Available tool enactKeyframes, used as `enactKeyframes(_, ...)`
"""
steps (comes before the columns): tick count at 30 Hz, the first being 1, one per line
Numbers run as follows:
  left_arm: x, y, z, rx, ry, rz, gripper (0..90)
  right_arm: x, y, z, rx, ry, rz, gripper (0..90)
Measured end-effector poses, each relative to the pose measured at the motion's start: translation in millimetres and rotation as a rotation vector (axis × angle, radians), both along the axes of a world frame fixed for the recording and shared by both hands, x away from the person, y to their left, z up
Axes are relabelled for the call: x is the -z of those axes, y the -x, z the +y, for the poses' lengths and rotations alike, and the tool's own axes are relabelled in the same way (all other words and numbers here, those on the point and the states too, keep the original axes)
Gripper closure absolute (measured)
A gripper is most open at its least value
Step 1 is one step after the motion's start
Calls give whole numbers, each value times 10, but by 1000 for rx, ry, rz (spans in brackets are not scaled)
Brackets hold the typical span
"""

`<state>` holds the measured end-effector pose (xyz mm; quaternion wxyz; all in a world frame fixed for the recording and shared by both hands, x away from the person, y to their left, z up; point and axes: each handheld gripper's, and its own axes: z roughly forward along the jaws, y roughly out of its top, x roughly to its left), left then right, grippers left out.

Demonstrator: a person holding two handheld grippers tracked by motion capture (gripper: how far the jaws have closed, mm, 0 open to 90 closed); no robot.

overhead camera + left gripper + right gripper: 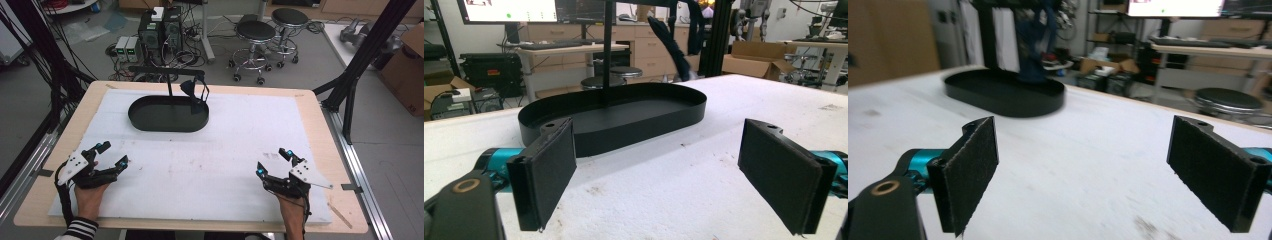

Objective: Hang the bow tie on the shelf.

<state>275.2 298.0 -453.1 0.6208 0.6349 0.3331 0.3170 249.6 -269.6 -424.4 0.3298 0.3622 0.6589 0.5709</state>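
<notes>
On white mat — left gripper (111,154), right gripper (272,161) both wide open, holding nothing.

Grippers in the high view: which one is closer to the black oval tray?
The left gripper. The tray sits on the left half of the table, so it is nearer that one than the right gripper.

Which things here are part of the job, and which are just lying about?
Part of the job:
- black oval tray with its stand
- dark item hanging from the stand
- left hand-held gripper, open
- right hand-held gripper, open

Lying about:
- two stools
- computer boxes on the floor
- cardboard box
</notes>
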Motion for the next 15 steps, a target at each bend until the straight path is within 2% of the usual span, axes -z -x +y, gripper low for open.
enactKeyframes(3, 1, 5, -3, -1, -4, -3, 158, 87, -59, 12, 32, -2, -1, 119)
enactKeyframes(6, 2, 10, -5, -4, -4, -9, 158, 115, -108, 42, 37, 11, 1, 119)
enactKeyframes(8, 1, 13, -4, -2, -8, -11, 158, 140, -128, 49, 38, -10, -3, 119)
enactKeyframes(10, 3, 15, -5, -1, -6, -15, 158, 167, -145, 49, 41, -17, 5, 119)
enactKeyframes(14, 5, 20, -1, -1, 1, -17, 157, 254, -191, 63, 54, 6, 46, 118)
enactKeyframes(15, 5, 21, 0, -4, 2, -17, 157, 250, -192, 69, 55, 11, 42, 118)
